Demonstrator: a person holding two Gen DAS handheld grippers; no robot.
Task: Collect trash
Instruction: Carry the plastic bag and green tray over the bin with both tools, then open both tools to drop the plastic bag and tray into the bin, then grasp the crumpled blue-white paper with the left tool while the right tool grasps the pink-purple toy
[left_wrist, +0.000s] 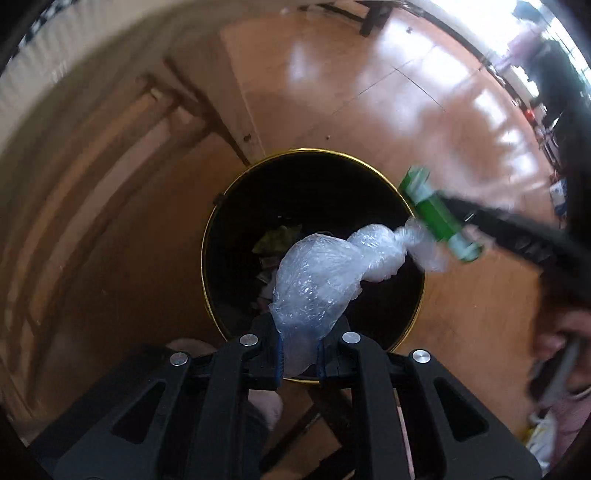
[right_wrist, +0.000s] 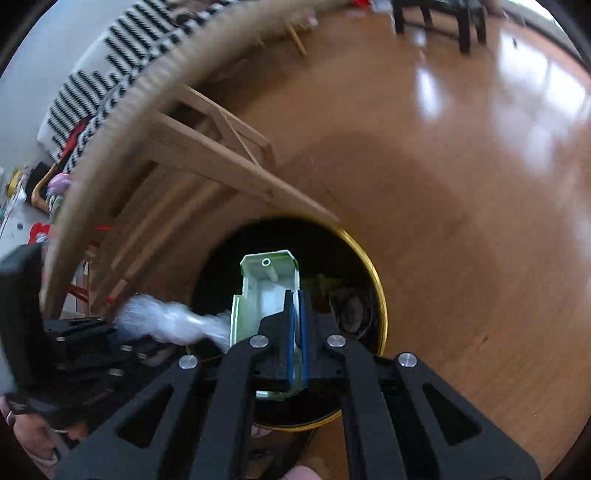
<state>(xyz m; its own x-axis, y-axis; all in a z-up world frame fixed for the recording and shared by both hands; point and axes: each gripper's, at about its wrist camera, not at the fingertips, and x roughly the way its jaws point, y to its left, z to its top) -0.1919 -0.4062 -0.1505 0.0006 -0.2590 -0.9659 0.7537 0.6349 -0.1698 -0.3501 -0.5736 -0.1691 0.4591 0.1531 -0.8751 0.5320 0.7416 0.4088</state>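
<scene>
Wood floor (left_wrist: 369, 92) all round, glossy with window glare. Black bin (left_wrist: 221, 236) with a gold rim standing on it, mouth open upward, scraps of paper and wrappers (left_wrist: 275, 240) lying at its bottom. Pale wooden chair frame (right_wrist: 207, 155) just beside the bin on its far side, one slat reaching to the rim in the right wrist view. Striped black-and-white cloth (right_wrist: 122, 48) and small coloured clutter beyond the chair, blurred. Dark furniture legs (right_wrist: 436, 18) far across the floor. Nothing between the trash and the bin's mouth.

Left tool (left_wrist: 300, 341) pointing steeply down over the bin, pads clamped on the neck of a clear plastic bag (left_wrist: 317, 277). Bag crumpled and twisted, hanging above the opening, its far tail trailing toward the carton. Seen from the right wrist as a blurred white wad (right_wrist: 173, 321) just left of the carton.

Right tool (right_wrist: 297, 314) also angled down over the bin, blue pads squeezed tight on one wall of a green carton (right_wrist: 266, 291). Carton's open white inside facing the camera, above the bin's mouth. In the left wrist view the same carton (left_wrist: 437, 214) sits at the bin's right rim, gripped by the dark tool (left_wrist: 480, 221) coming in from the right, both smeared by blur.

Part of a person low at the right edge of the left view, too blurred to detail. A hand (right_wrist: 40, 435) partly visible at the lower left of the right view.
</scene>
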